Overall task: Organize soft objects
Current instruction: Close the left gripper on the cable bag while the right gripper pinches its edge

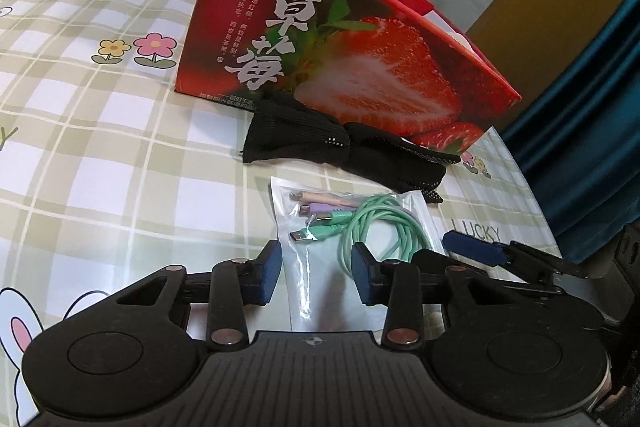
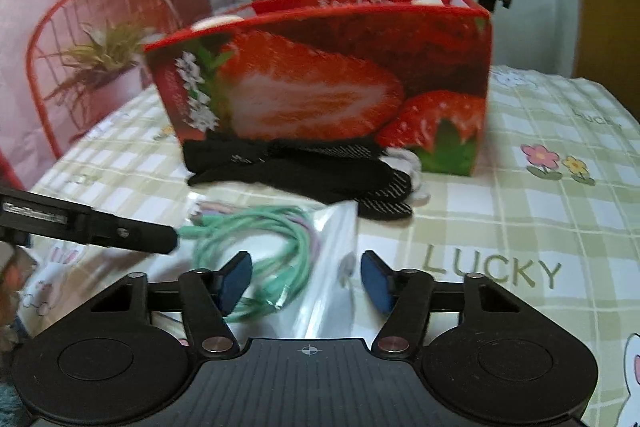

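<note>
While cable bag (image 1: 352, 223) lies before box (image 1: 340, 39), left gripper (image 1: 316, 271) and right gripper (image 2: 306, 277) straddle bag, pads apart, not gripping.

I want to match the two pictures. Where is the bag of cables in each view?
Left wrist: the cable bag lies low in the centre, just ahead of the claw, in front of the black gloves.
Right wrist: the cable bag lies low, left of centre, between and beyond the fingers.
Shared landmark: the strawberry box, standing behind the gloves in both.
</note>
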